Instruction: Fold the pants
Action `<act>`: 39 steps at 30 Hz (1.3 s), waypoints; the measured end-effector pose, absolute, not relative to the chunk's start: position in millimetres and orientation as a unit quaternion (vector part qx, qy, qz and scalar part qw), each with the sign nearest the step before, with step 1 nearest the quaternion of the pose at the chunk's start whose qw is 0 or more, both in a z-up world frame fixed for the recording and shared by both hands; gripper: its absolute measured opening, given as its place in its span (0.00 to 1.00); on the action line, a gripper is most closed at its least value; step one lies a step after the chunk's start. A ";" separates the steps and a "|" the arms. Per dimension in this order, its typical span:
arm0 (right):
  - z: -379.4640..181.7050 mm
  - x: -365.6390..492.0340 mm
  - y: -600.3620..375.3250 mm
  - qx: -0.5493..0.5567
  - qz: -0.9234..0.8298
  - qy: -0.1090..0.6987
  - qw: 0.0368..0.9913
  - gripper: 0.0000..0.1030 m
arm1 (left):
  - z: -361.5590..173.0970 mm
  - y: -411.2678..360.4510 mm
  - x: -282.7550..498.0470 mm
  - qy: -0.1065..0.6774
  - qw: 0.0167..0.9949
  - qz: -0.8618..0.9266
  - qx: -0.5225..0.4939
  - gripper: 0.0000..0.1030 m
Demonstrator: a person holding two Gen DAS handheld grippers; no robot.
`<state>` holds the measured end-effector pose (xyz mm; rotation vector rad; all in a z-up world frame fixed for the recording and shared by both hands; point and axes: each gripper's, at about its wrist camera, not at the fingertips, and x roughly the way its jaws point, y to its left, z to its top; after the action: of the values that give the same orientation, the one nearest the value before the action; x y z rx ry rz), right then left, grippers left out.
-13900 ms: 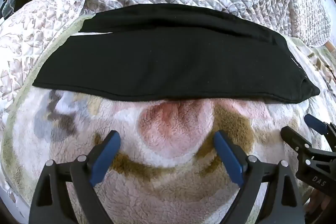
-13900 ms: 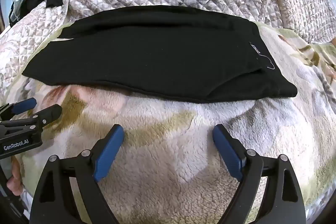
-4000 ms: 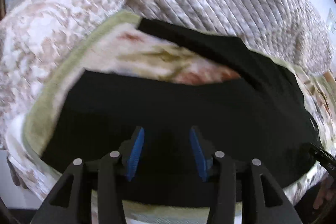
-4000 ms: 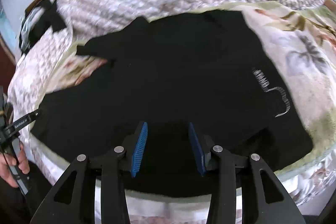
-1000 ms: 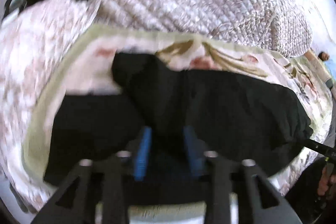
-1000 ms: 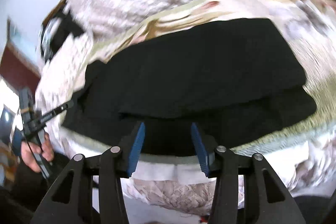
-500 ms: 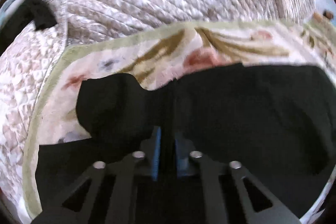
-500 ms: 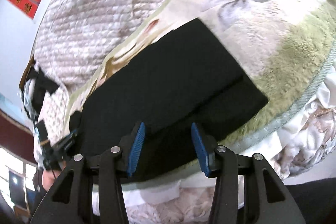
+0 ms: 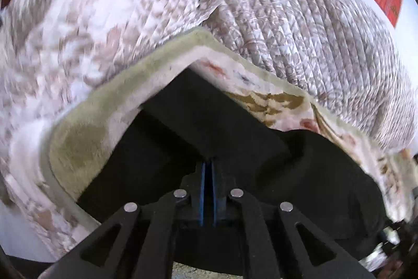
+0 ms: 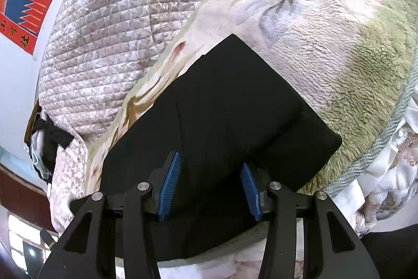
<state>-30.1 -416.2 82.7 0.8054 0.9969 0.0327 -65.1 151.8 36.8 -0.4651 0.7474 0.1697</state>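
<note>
With the left gripper (image 9: 207, 174) clenched on the black pants (image 10: 230, 106) at lower centre and the right gripper (image 10: 209, 190) released, the held fabric should be carried across squarely, edges aligned.

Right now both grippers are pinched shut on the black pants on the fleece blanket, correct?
Not both. The left gripper is pinched shut on a fold of the black pants, as the left wrist view shows. The right gripper is open: in the right wrist view its blue pads stand well apart over the pants, which lie on the fleece blanket.
</note>
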 end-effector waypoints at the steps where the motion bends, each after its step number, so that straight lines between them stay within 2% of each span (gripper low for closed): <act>1: 82.7 -30.2 -416.4 0.377 0.014 0.464 0.801 0.46 | 34.2 155.8 -64.0 0.360 0.899 0.078 -0.238 0.13; 3: 82.8 -30.5 -416.4 0.381 0.013 0.461 0.801 0.46 | 28.5 162.3 -64.0 0.359 0.892 0.077 -0.265 0.26; 4: 82.6 -31.9 -417.2 0.386 0.012 0.459 0.800 0.46 | 24.6 166.7 -63.9 0.358 0.886 0.078 -0.283 0.28; 7: 85.7 -35.6 -417.6 0.397 0.008 0.445 0.803 0.46 | 17.6 176.1 -63.8 0.351 0.873 0.077 -0.329 0.29; 14: 92.1 -37.8 -413.9 0.397 0.002 0.429 0.812 0.46 | 18.8 175.7 -51.2 0.345 0.877 0.083 -0.324 0.31; 16: 91.4 -39.2 -414.4 0.395 -0.008 0.433 0.810 0.46 | 19.7 172.9 -48.6 0.349 0.879 0.086 -0.313 0.26; 17: 90.5 -40.2 -415.2 0.396 -0.011 0.435 0.808 0.46 | 20.2 171.5 -48.6 0.350 0.881 0.086 -0.307 0.18; 18: 88.9 -41.3 -416.4 0.398 -0.009 0.439 0.805 0.46 | 20.7 170.1 -48.0 0.352 0.882 0.085 -0.301 0.15; 30: 91.4 -32.3 -432.6 0.369 -0.049 0.444 0.815 0.46 | 18.9 167.3 -42.0 0.362 0.884 0.081 -0.284 0.12; 32: 91.5 -33.4 -436.6 0.373 -0.044 0.444 0.813 0.45 | 20.1 166.2 -39.9 0.363 0.885 0.080 -0.280 0.07; 33: 92.2 -32.2 -437.7 0.372 -0.043 0.443 0.815 0.44 | 21.1 165.8 -39.1 0.362 0.886 0.079 -0.278 0.05; 35: 95.5 -30.8 -440.5 0.365 -0.048 0.440 0.819 0.13 | 25.1 164.8 -37.2 0.361 0.888 0.076 -0.274 0.04; 39: 115.2 -29.4 -443.4 0.375 -0.019 0.425 0.824 0.09 | 52.1 167.1 -49.7 0.336 0.896 0.066 -0.283 0.04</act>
<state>-29.4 -443.4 115.2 0.7967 0.9037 -0.0399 -49.7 167.1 52.1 -0.5864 0.6972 0.1376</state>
